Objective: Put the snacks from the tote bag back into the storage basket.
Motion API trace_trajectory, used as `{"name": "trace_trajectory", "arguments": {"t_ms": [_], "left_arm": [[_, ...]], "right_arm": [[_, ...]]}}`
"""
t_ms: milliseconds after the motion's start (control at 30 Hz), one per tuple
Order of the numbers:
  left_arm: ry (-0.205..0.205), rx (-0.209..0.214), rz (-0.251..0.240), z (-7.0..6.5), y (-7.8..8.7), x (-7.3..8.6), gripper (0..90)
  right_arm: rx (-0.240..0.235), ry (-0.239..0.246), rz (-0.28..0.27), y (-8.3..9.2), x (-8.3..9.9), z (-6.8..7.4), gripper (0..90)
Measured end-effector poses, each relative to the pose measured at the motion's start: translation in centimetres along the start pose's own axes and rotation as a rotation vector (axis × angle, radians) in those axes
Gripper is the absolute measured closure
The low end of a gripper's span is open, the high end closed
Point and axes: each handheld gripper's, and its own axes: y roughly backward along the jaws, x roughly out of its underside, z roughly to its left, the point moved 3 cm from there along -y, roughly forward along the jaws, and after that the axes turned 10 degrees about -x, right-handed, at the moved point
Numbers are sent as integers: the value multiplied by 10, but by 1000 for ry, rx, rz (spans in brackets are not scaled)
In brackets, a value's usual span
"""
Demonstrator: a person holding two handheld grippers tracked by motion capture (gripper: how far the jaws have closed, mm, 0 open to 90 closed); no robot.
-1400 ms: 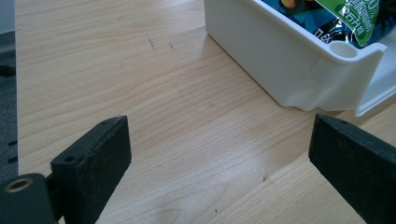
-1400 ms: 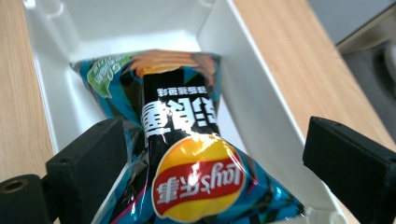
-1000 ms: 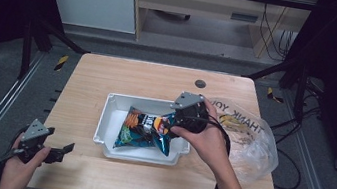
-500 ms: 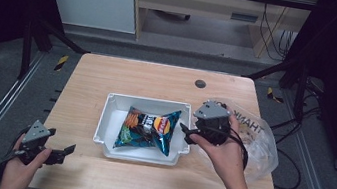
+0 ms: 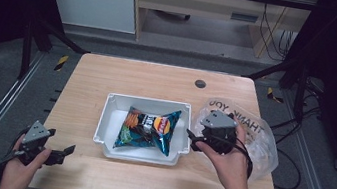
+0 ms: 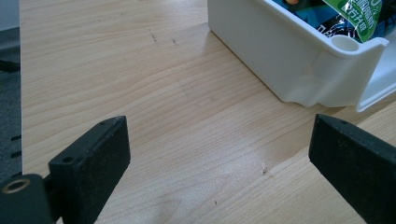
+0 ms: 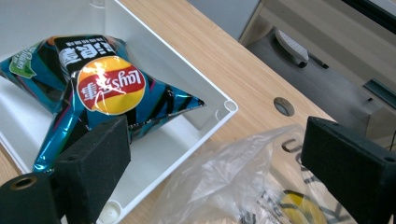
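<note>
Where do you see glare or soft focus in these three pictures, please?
Right gripper view: glare on the chip bag logo and the plastic bag; its near jaws look soft. Left gripper view: a pale sheen on the table. High view: dark surroundings, evenly lit tabletop.

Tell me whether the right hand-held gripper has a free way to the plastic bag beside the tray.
Probably yes. The right hand-held gripper is open and holds nothing, and the plastic bag lies right under its jaws on the table, outside the white tray. Nothing sits between them.
</note>
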Motion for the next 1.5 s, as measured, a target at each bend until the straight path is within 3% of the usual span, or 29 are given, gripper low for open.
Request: {"name": "trace_trajectory", "arguments": {"t_ms": [1000,1200,1500], "left_arm": [[-10,6,11,-2,-2,0,48],[3,5,4,-1,-2,0,46],[4,0,6,0,-2,0,45]], "right_arm": [[77,-113,17,27,56,-22,78],[68,-131,24,27,70,-18,62],[35,-137,70,19,89,-2,51]]}}
